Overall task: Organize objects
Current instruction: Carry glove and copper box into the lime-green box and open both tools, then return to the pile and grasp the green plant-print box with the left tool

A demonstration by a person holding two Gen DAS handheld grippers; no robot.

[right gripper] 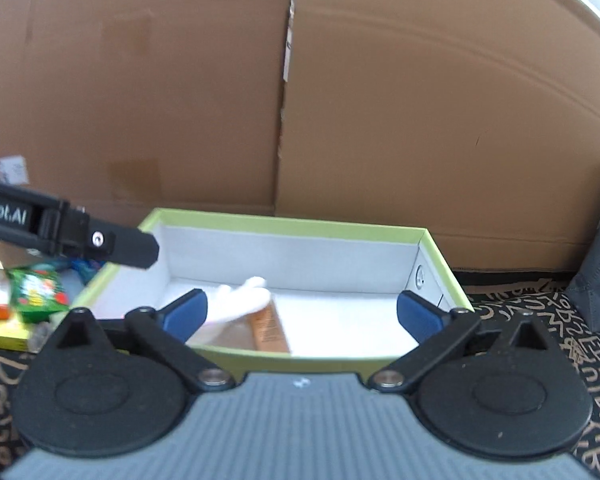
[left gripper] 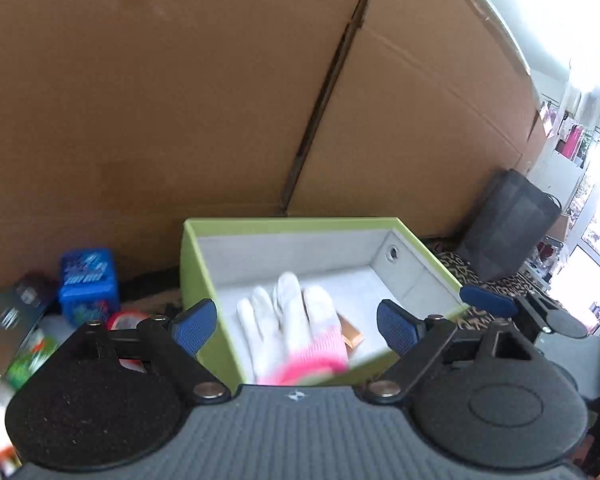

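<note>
Both grippers, left [left gripper: 288,326] and right [right gripper: 302,314], are hanging released over the green box [right gripper: 284,226]; dipping carelessly is risking snagging the glove [left gripper: 290,326] or nudging the box.

The box [right gripper: 284,225] stands open on top; its right half is bare. A glove [left gripper: 288,320] fills the left, and cardboard [right gripper: 420,100] blocks the far side.

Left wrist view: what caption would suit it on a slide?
Open left gripper above a green box holding a white-and-pink glove, cardboard behind.
</note>
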